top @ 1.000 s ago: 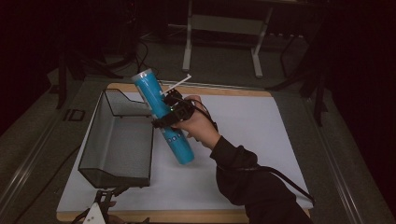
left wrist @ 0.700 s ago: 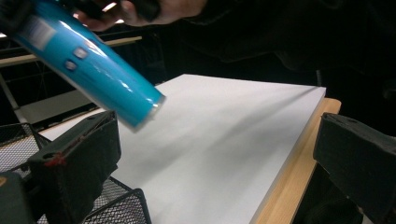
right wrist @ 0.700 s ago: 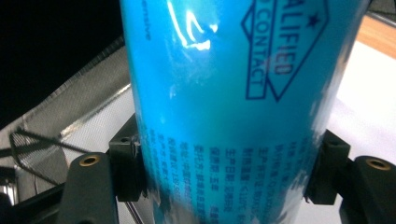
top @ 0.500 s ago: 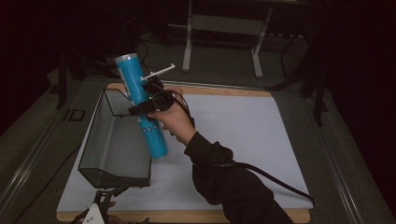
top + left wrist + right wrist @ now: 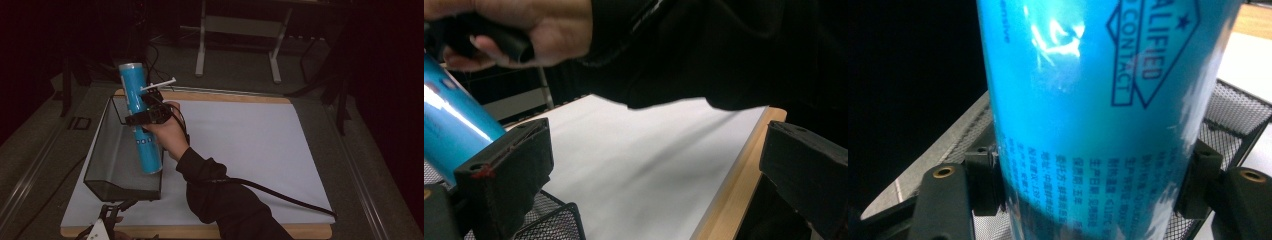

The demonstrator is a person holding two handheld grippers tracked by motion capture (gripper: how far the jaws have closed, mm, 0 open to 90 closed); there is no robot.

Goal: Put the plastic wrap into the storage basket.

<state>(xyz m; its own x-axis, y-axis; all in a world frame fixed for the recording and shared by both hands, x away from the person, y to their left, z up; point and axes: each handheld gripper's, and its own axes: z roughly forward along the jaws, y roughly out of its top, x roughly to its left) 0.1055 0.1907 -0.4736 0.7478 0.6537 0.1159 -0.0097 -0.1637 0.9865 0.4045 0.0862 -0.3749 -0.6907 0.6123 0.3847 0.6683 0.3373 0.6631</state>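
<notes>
The blue tube (image 5: 140,117) is off the table, held near upright with a slight tilt, its lower end hanging over the right-hand edge of the black mesh tray (image 5: 107,165) and its capped top well above. The right gripper (image 5: 145,116) pinches it round the middle; in the right gripper view both jaws press flat against the blue tube's (image 5: 1098,120) printed sides, with the tray's mesh wall (image 5: 1233,107) behind it. So the pick-up looks done and the carry nearly so; what seems left is lowering the tube into the tray and letting go. Whether its bottom end is already inside the rim or just beside it is hard to tell from above.

The left gripper (image 5: 107,222) rests low at the near edge of the table, just in front of the tray's near corner, its jaws spread wide with nothing between them, as the left gripper view shows. The white mat (image 5: 250,150) to the right lies bare. The tray's right wall is the thing to clear, and the tube is long, so it will probably need laying down along the tray rather than standing
</notes>
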